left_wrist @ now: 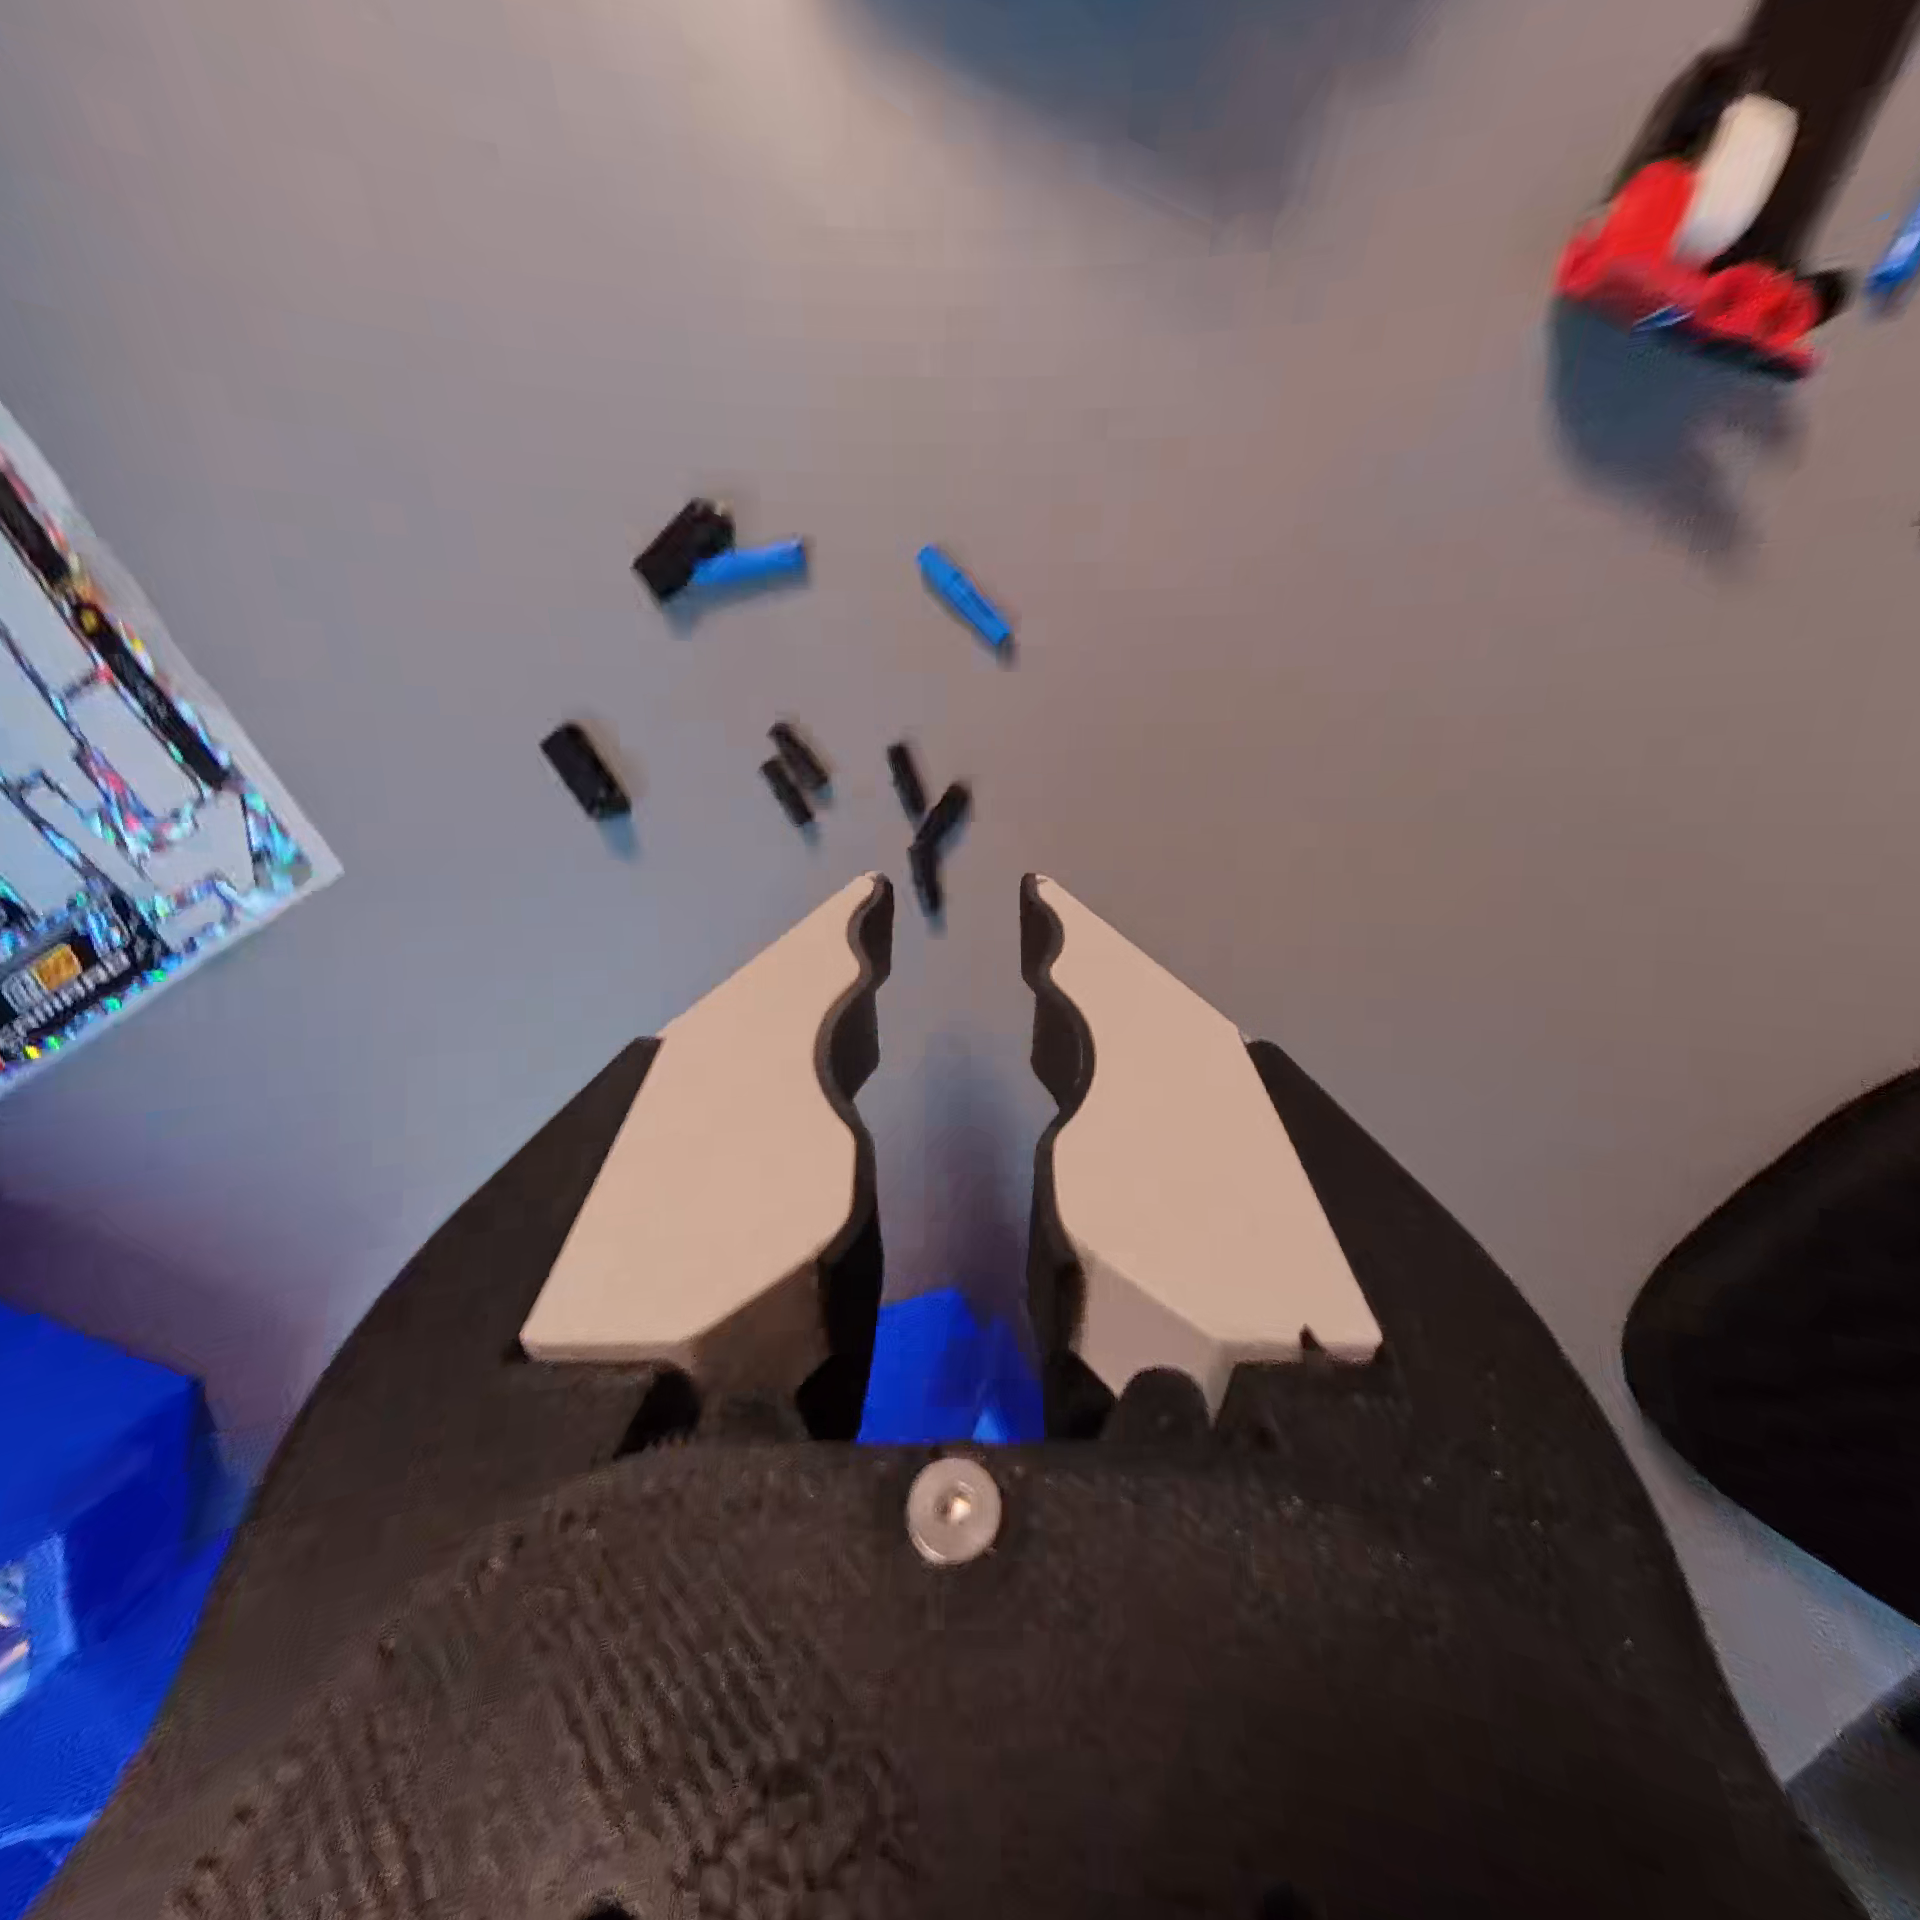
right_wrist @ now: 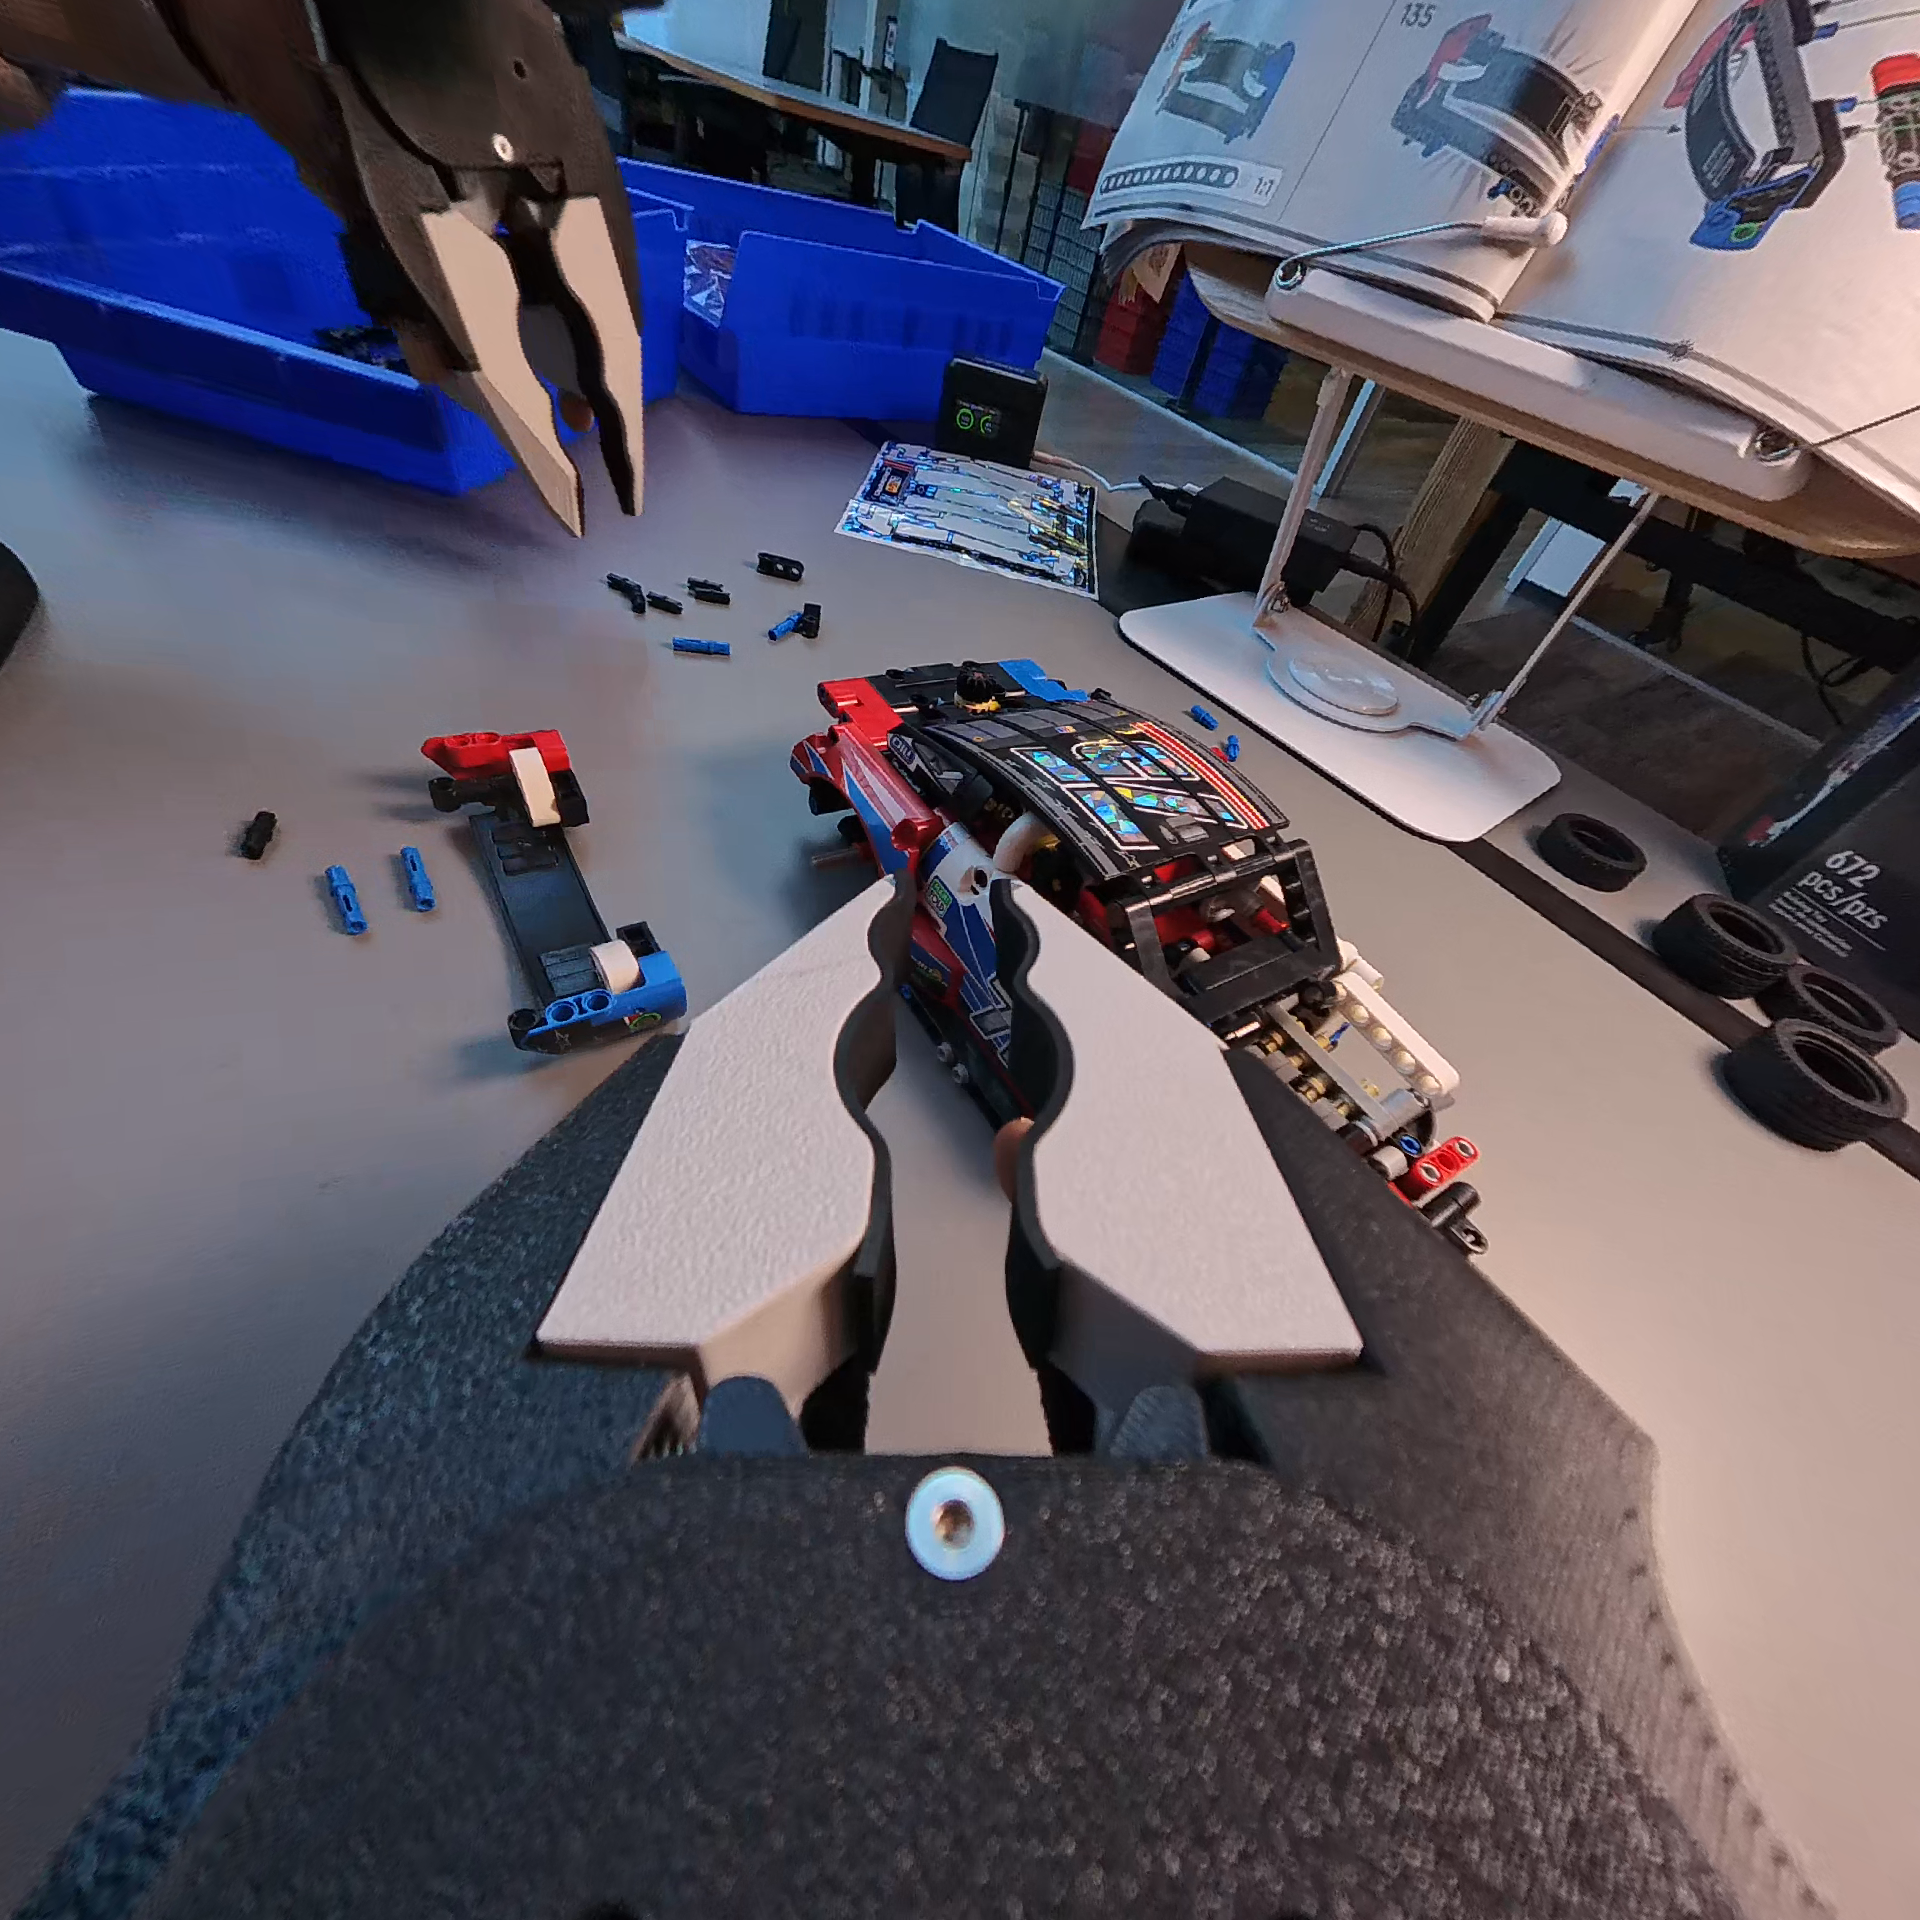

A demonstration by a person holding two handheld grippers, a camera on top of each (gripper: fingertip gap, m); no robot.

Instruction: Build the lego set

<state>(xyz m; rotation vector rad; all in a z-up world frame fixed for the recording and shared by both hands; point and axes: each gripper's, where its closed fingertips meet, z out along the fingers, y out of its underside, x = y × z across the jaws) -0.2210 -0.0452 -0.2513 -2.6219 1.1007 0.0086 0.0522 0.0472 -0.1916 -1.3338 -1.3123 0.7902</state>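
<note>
Though the car body [right_wrist: 1081, 883] in the middle of the right wrist view looks mostly built, the tyres [right_wrist: 1766, 987] at the right edge are not on, and a side panel [right_wrist: 551, 883] lies apart at its left; small pins [left_wrist: 790, 779] wait loose. Both the left gripper [left_wrist: 956, 883] and right gripper [right_wrist: 943, 883] are spread and hold nothing; only the right wrist view shows the car, tyres, blue bins [right_wrist: 831, 301] and instruction book [right_wrist: 1558, 125], while the left wrist view looks down on the pins.

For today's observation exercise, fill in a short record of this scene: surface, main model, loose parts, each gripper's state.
surface: grey table
main model: part-built car, lying ahead of the right gripper
side piece: curved panel, left of the car
loose parts: black pins, blue pins
left gripper: open, empty, above the black pins
right gripper: open, empty
</note>
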